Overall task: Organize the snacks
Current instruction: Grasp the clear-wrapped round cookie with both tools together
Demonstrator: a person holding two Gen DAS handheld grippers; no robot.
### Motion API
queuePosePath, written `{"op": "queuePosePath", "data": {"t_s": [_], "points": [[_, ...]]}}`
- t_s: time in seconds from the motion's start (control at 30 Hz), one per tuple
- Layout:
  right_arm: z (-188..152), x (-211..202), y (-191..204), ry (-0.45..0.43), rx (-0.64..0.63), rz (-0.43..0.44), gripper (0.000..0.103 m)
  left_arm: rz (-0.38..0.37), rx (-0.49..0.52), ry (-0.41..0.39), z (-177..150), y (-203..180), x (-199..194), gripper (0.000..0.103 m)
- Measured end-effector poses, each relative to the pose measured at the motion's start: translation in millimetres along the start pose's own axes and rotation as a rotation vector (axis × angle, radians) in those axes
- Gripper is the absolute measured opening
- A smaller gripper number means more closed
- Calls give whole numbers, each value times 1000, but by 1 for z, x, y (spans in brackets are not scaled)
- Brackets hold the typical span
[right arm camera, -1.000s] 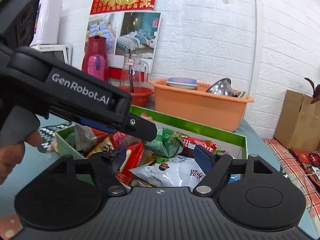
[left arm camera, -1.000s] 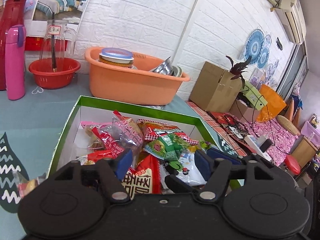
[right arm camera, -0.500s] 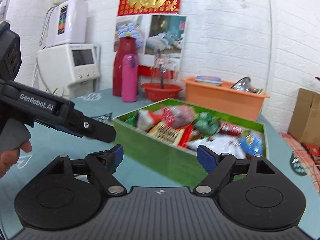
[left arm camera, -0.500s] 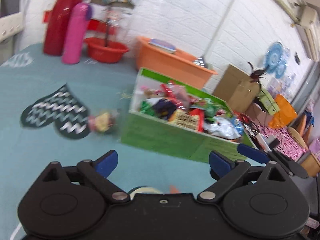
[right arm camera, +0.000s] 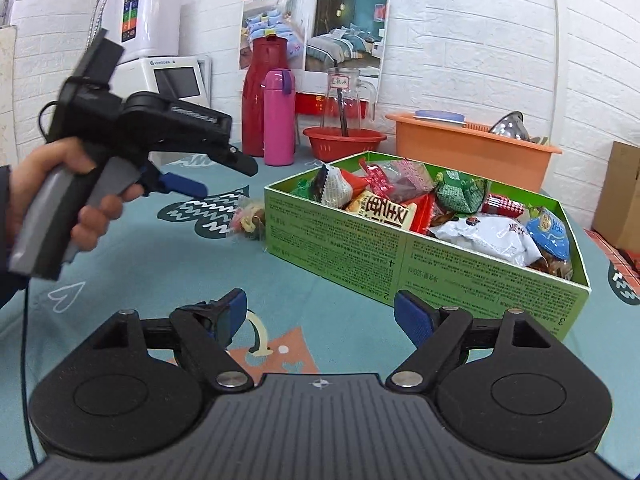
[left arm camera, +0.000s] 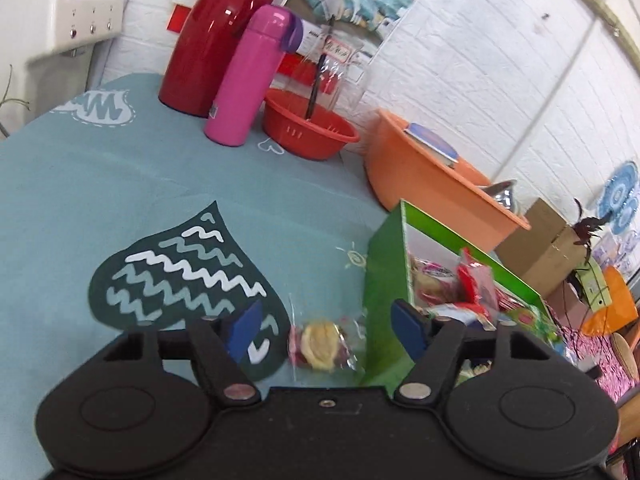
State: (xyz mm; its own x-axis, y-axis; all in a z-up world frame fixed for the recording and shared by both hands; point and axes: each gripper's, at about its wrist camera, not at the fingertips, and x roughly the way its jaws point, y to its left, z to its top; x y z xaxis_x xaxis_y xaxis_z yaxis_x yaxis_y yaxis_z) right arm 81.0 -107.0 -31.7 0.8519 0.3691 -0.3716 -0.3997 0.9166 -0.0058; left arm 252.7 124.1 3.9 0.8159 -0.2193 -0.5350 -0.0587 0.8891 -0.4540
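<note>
A small clear-wrapped yellow and red snack (left arm camera: 320, 346) lies on the teal tablecloth just left of the green snack box (left arm camera: 384, 292). My left gripper (left arm camera: 326, 330) hangs low over it, pointing downward. Its jaws are closing with the snack between the blue pads, which do not press on it. In the right wrist view a hand holds the left gripper (right arm camera: 218, 178) above the same snack (right arm camera: 248, 218). The green box (right arm camera: 400, 240) is full of several wrapped snacks. My right gripper (right arm camera: 322, 314) stands open before the box's near wall, with nothing between its fingers.
Along the back wall stand a red thermos (left arm camera: 216, 36), a pink bottle (left arm camera: 248, 80), a red basin (left arm camera: 308, 132) with a glass jug, and an orange basin (left arm camera: 432, 188). A water dispenser (right arm camera: 140, 32) is at the far left. A cardboard box (right arm camera: 624, 200) sits right.
My left gripper left the box, swung left and dropped toward the loose snack beside it. My right gripper drew back from over the box to in front of it.
</note>
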Motion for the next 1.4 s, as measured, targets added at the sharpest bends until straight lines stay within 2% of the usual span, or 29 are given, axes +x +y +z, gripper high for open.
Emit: {"op": "queuePosePath", "data": {"t_s": [0.03, 0.1, 0.13, 0.17, 0.23, 0.43, 0.53, 0.63, 0.67, 0.7, 0.73, 0.77, 0.8, 0.87, 1.0, 1.13, 1.33, 1.37, 1.4], "points": [[-1, 1, -1, 5, 4, -6, 103, 14, -6, 8, 2, 1, 8, 94], [-3, 1, -2, 14, 11, -12, 103, 36, -16, 30, 2, 4, 22, 80], [-3, 2, -3, 19, 13, -14, 103, 34, -23, 49, 1, 7, 27, 56], [-4, 2, -3, 22, 13, -16, 103, 16, -32, 62, -2, 10, 29, 47], [-6, 1, -4, 25, 15, -16, 103, -54, -61, 75, -10, 16, 24, 46], [-6, 2, -5, 28, 34, 0, 103, -70, 19, 100, -40, 12, -19, 46], [-9, -2, -3, 26, 42, 27, 103, -135, 15, 154, -61, 14, -41, 46], [-11, -4, 2, 45, 55, 72, 103, -183, 64, 189, -83, 2, -60, 47], [-12, -5, 4, 53, 56, 93, 103, -199, 79, 204, -90, -2, -64, 58], [-14, -7, 7, 59, 57, 120, 103, -206, 93, 212, -96, -6, -69, 62], [-16, -8, 9, 66, 60, 150, 103, -207, 100, 205, -101, -8, -75, 74], [-18, -10, 12, 74, 63, 183, 103, -201, 101, 188, -104, -8, -82, 96], [-21, -12, 15, 79, 66, 213, 103, -193, 95, 169, -105, -7, -89, 103], [-23, -13, 21, 94, 65, 248, 103, -192, 75, 146, -107, -2, -100, 103], [-22, -10, 32, 112, 41, 279, 103, -230, 43, 156, -109, 3, -108, 103], [-20, -5, 41, 130, 43, 315, 103, -233, 23, 184, -113, 5, -99, 103], [-17, 3, 46, 141, 41, 319, 103, -266, -12, 204, -114, 7, -93, 103], [-16, 6, 47, 148, 46, 319, 82, -269, -13, 212, -115, 6, -90, 83], [-16, 9, 46, 157, 56, 321, 71, -268, -9, 218, -116, 4, -88, 84]]}}
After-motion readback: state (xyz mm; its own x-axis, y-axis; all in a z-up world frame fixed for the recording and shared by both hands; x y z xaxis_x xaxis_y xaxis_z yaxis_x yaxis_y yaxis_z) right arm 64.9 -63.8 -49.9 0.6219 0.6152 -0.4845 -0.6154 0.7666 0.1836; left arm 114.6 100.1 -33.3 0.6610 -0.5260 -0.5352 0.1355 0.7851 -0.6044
